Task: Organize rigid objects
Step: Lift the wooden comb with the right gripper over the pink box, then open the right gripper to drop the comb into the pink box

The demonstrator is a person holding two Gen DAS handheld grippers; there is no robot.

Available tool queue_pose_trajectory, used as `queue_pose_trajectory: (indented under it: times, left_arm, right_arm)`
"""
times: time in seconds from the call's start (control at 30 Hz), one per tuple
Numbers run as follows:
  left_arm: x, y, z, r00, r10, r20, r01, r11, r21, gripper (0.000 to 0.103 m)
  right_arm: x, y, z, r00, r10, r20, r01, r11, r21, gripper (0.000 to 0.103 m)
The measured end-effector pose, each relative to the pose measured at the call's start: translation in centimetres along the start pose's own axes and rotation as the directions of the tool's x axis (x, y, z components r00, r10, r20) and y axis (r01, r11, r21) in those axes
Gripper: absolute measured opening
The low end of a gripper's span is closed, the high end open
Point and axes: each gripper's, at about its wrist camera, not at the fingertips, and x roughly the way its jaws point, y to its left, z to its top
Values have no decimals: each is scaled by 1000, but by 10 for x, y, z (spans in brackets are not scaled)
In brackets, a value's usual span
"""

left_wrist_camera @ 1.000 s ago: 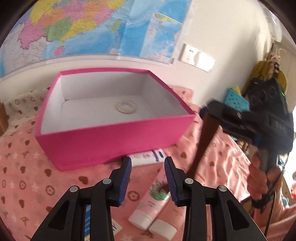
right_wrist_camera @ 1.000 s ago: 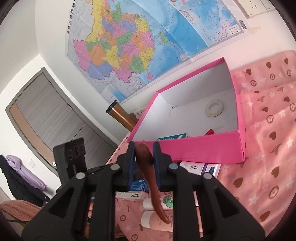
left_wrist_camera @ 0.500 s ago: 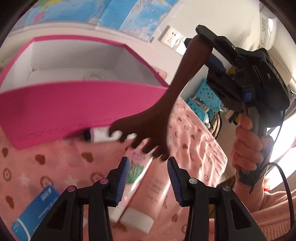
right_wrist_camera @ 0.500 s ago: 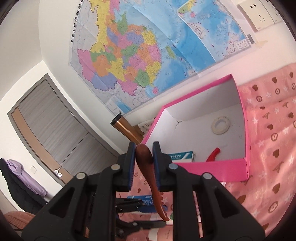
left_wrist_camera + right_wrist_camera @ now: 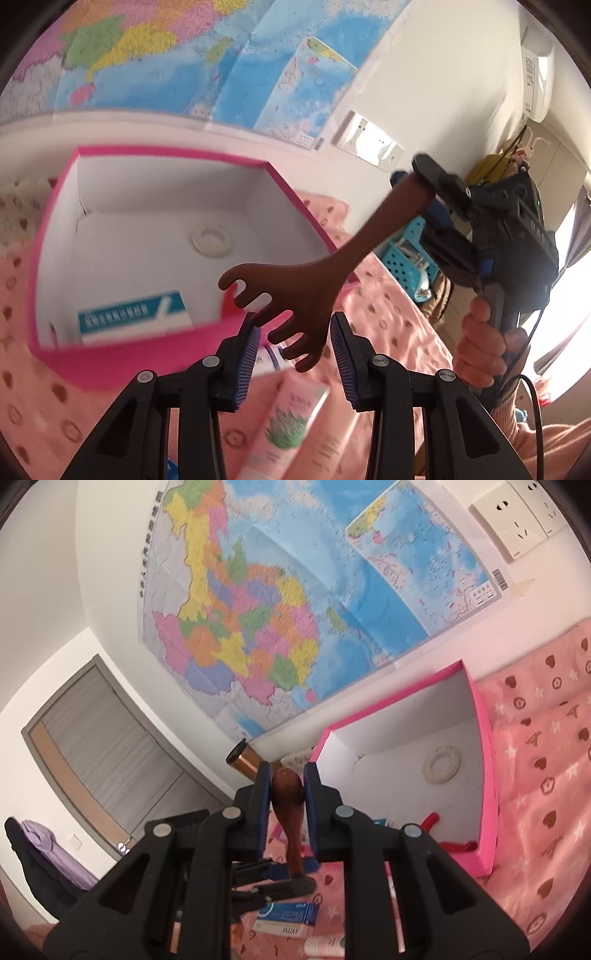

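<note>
Brown wood, dark and smooth: wooden scratcher [image 5: 306,291] with a slim handle that widens into a flat, hand-shaped head cut into five blunt prongs. Clamped at its rounded handle end between the blue pads of the right gripper [image 5: 288,786], jaws pressed tight on both sides of the knob. Seen from the right wrist, hanging down from those fingers and narrowing below them. Held up in the air, off the pink patterned cloth [image 5: 388,332].

From the left wrist, slanting down from the right gripper [image 5: 413,177] at upper right, with a person's hand [image 5: 480,343] round the grip below. Pronged head just ahead of and between the fingers of the left gripper [image 5: 295,325]. Jaws just closing a little, pads not pressing on the wood, a gap showing on either side of the lowest prongs.

Beyond the left fingers, pink box [image 5: 122,354] with white inside, holding a white tape ring [image 5: 212,240] and a blue-and-white carton [image 5: 133,314]. Directly below the left fingertips, a pink tube [image 5: 288,424] with a green leaf print, lying on the cloth.
</note>
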Motion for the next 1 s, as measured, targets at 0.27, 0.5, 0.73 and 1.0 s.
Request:
queue_pose_trajectory:
  times: [0.27, 0.5, 0.73, 1.0]
  left_arm:
    - [19, 18, 29, 993, 110, -41, -109, 994, 31, 39]
    - [50, 30, 31, 968, 218, -129, -212, 976, 56, 39]
    - [48, 25, 20, 952, 282, -119, -272, 958, 93, 42]
    - [14, 4, 2, 949, 316, 15, -315, 938, 147, 47]
  right_arm:
    - [12, -30, 9, 999, -45, -14, 46, 998, 33, 19]
    - [23, -63, -1, 979, -190, -77, 194, 980, 48, 22]
    - [18, -75, -8, 935, -346, -77, 348, 937, 15, 35]
    - [-4, -44, -23, 935, -350, -55, 343, 933, -108, 41]
